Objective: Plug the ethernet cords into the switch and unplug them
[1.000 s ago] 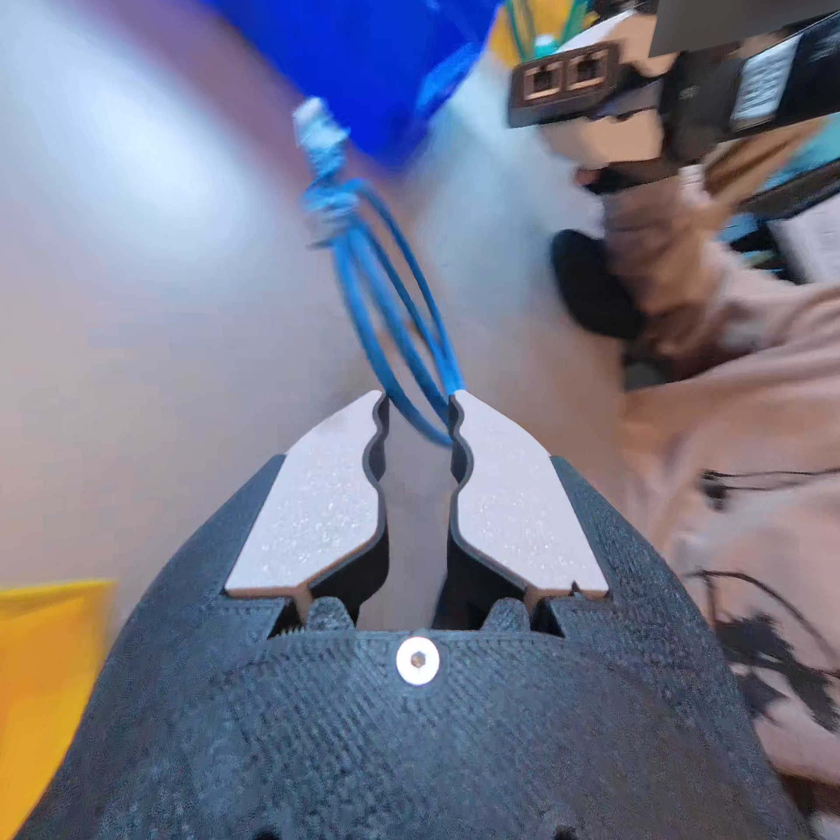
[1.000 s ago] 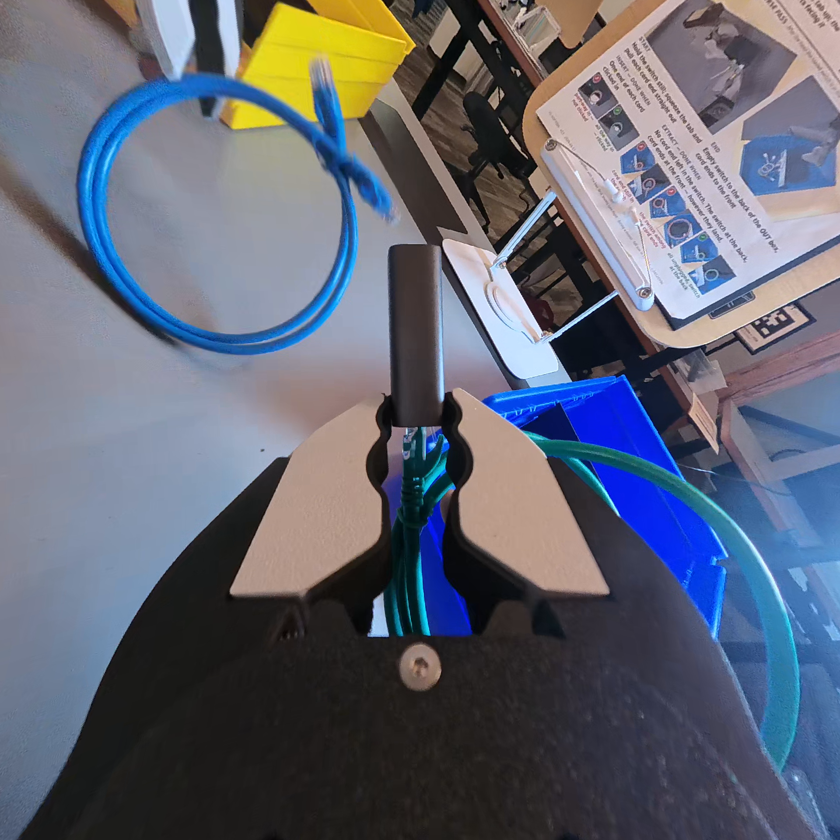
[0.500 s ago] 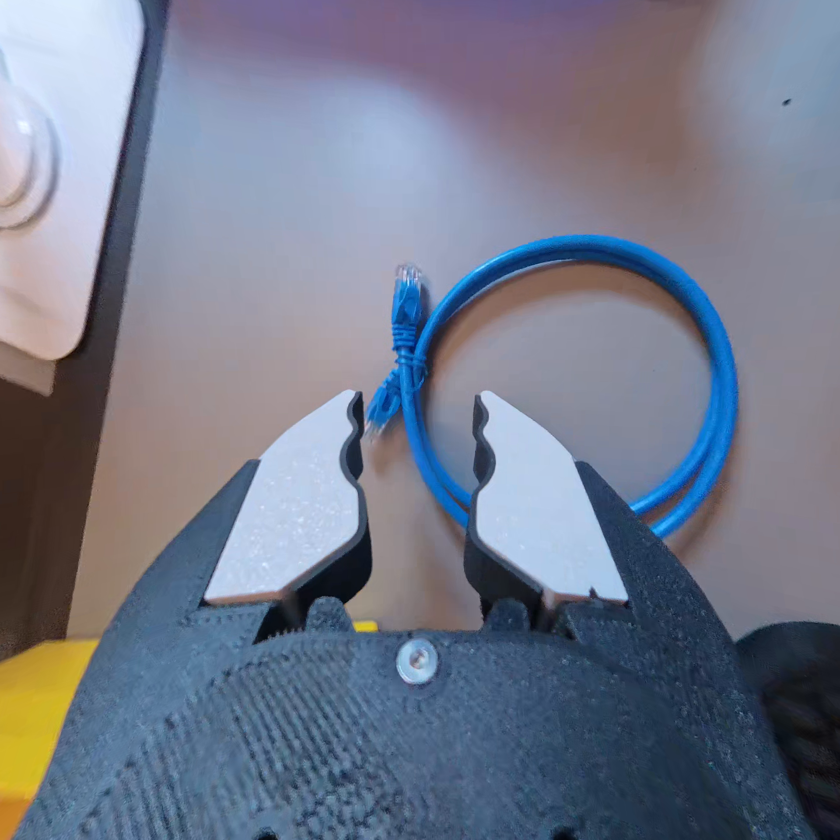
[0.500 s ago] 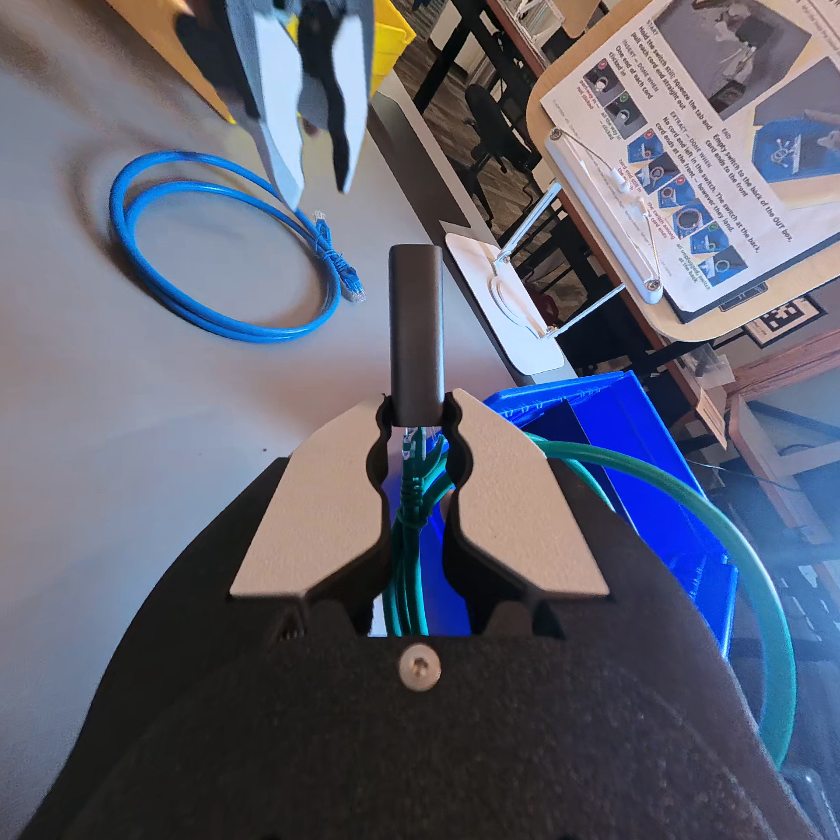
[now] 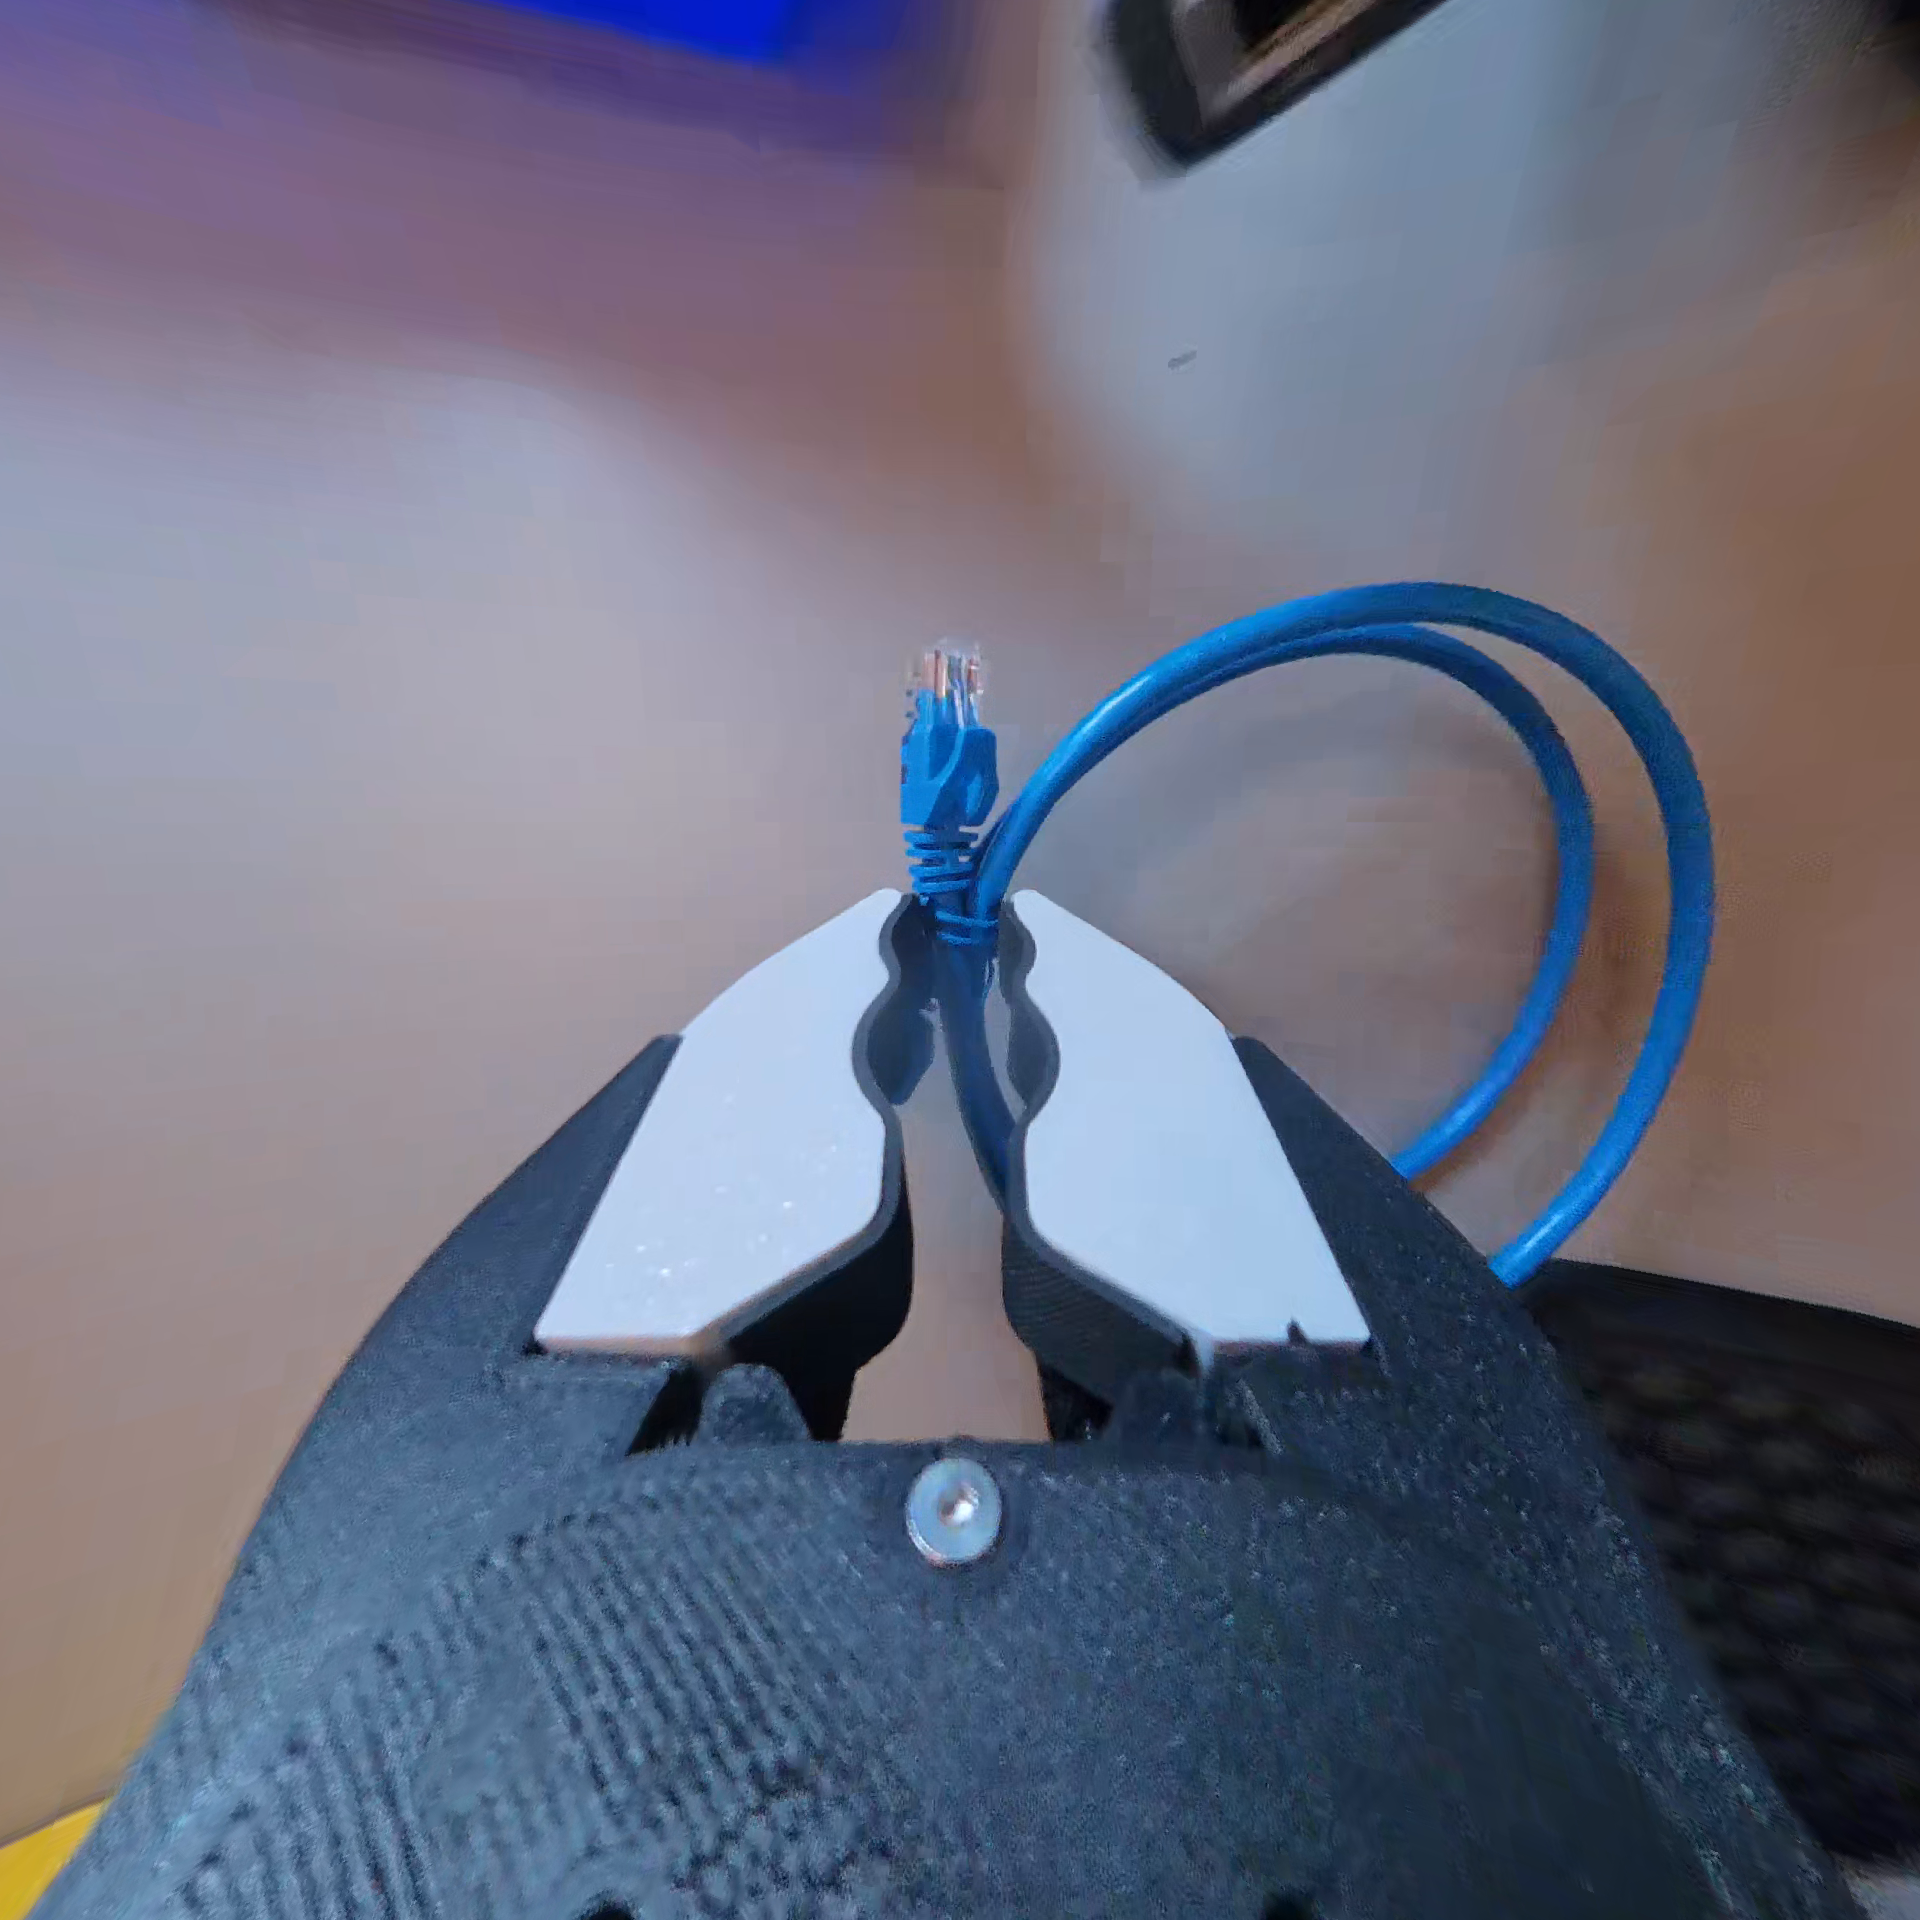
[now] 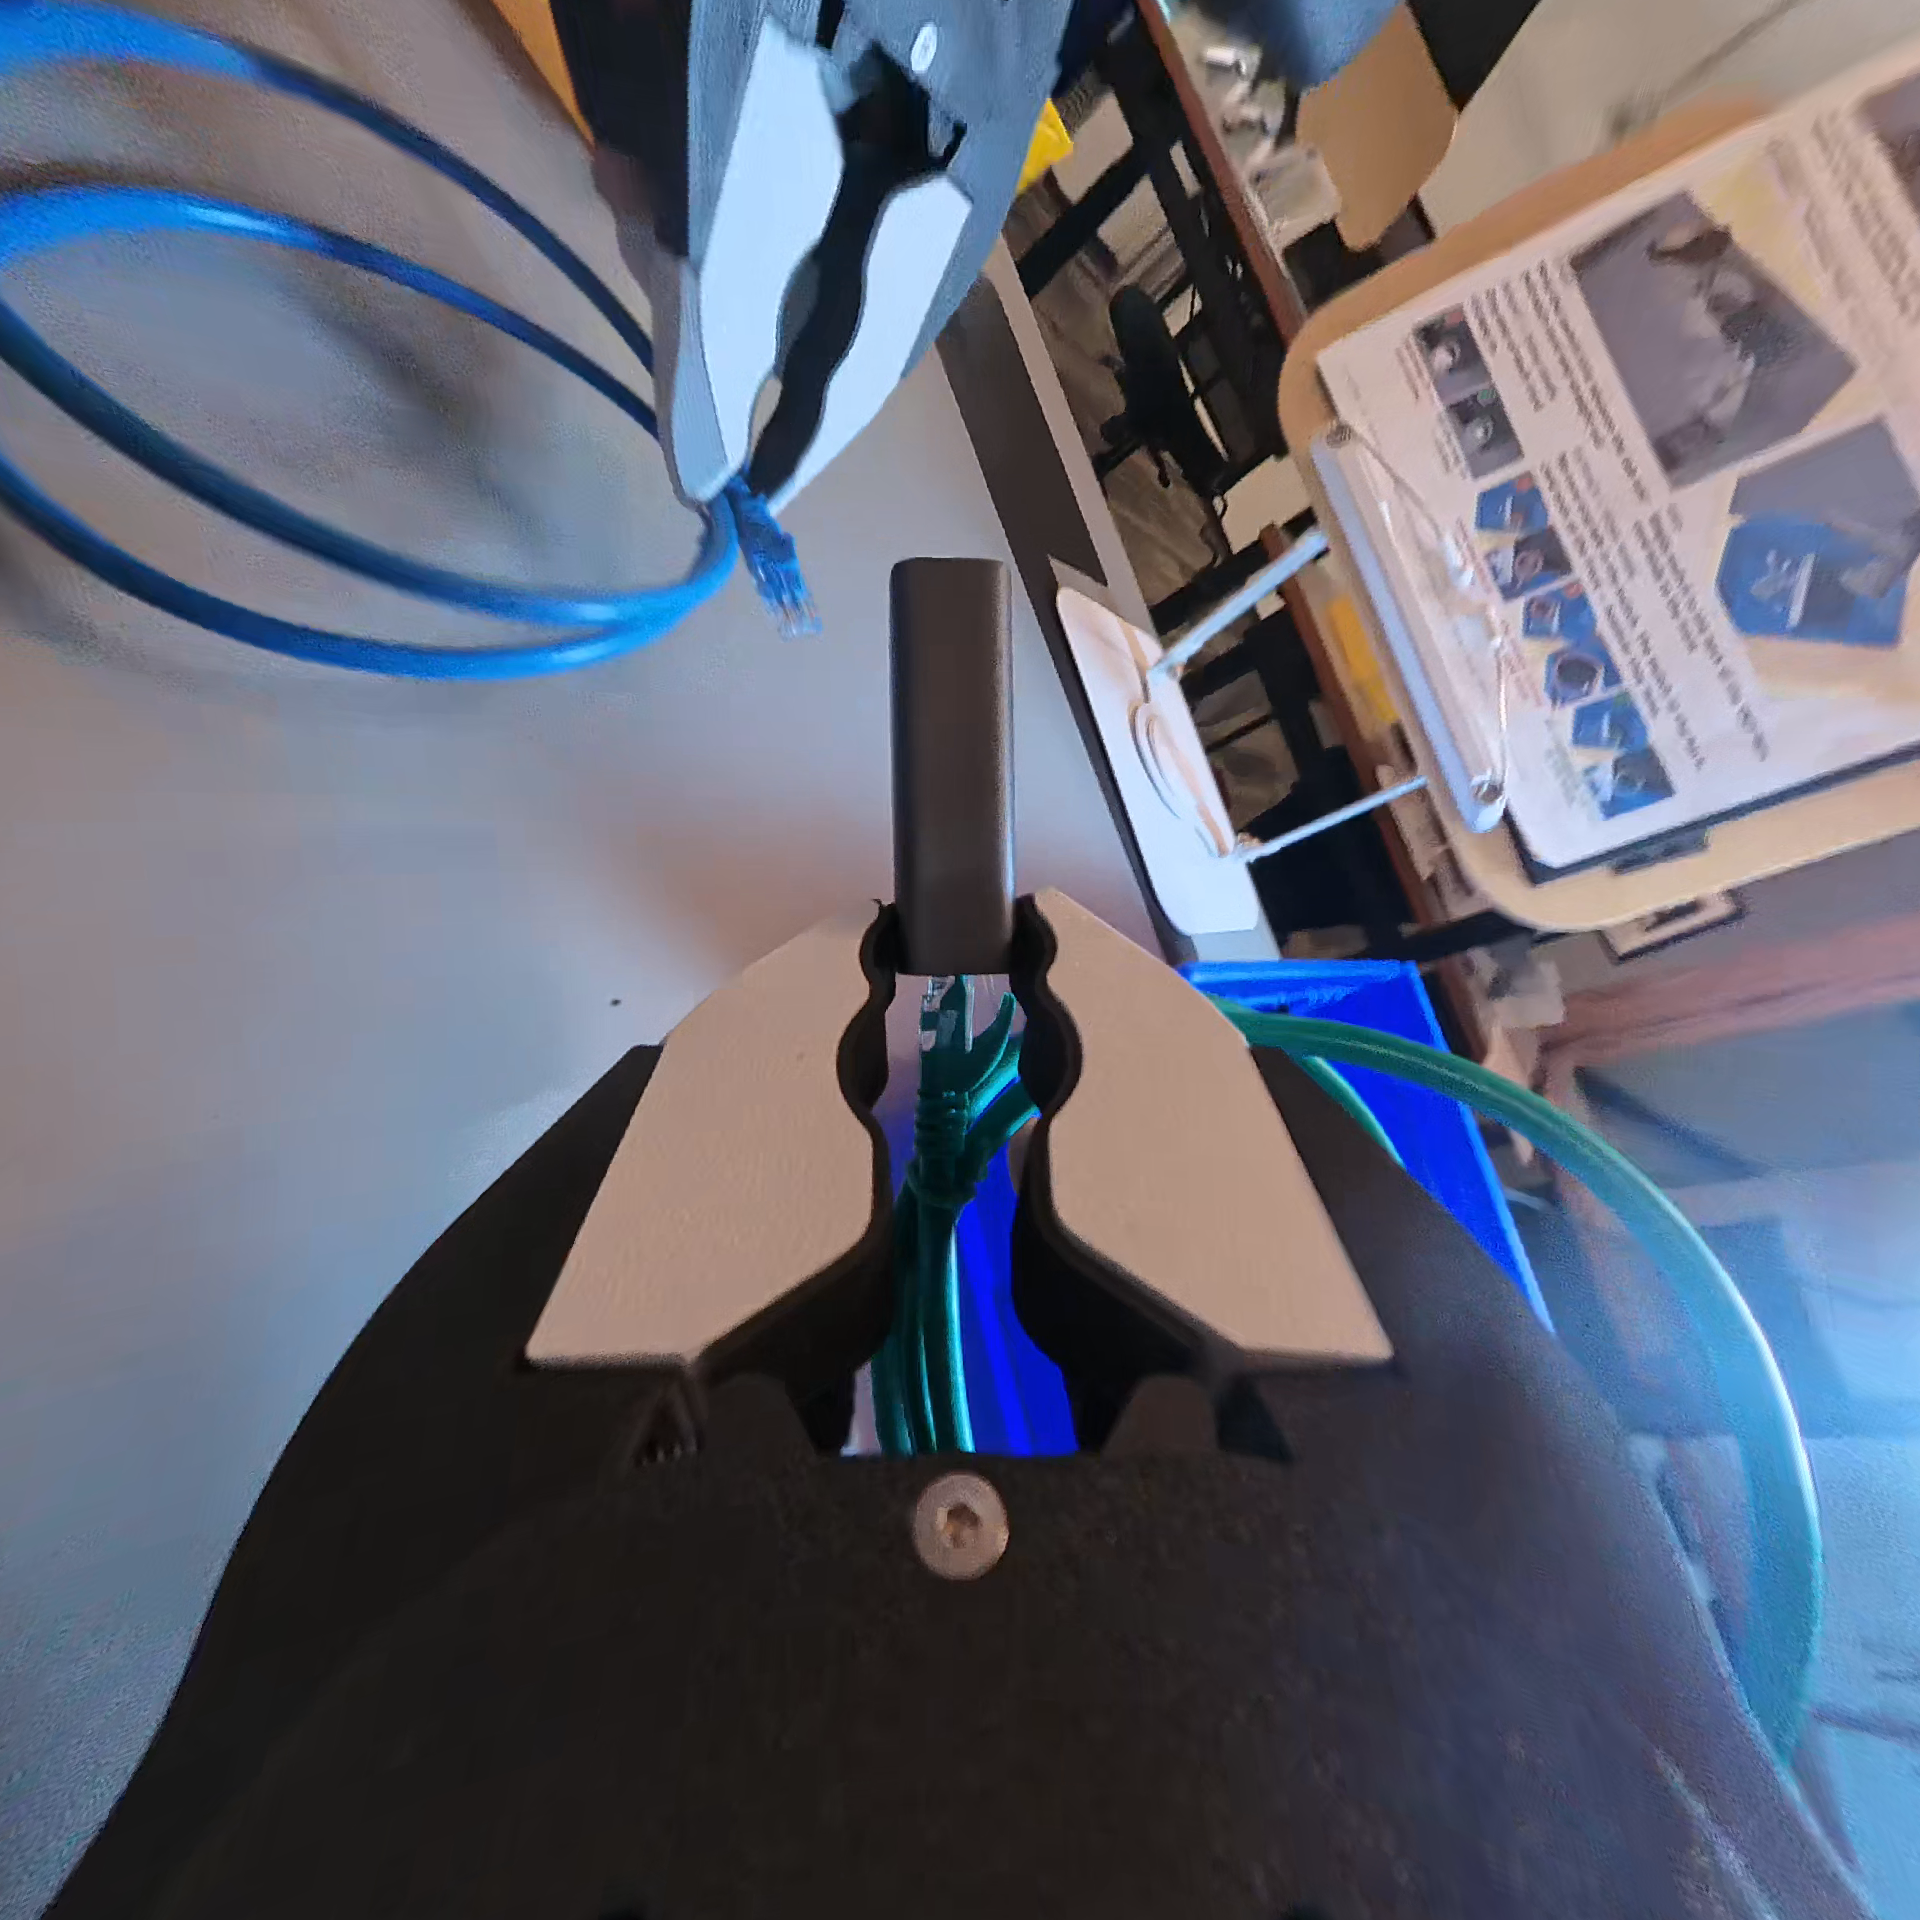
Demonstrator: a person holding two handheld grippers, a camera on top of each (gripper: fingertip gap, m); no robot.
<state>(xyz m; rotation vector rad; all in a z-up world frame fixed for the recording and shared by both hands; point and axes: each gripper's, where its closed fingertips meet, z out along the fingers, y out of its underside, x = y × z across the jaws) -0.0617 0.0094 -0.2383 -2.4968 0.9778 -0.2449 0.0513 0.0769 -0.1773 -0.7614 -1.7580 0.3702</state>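
Step in hand, I judge: bringing blue cord to switch. Right gripper (image 6: pixel 954 920) clenched on the dark switch (image 6: pixel 951 753), long axis straight out from its fingers. Left gripper (image 5: pixel 956 909) clamps the blue cord (image 5: pixel 1455 862) behind its plug (image 5: pixel 943 743), plug pointing forward. Next: line plug with port.

Bare table (image 6: pixel 312 1039) left; blue bin (image 6: pixel 1382 1091) and stand (image 6: pixel 1153 727) crowd right.
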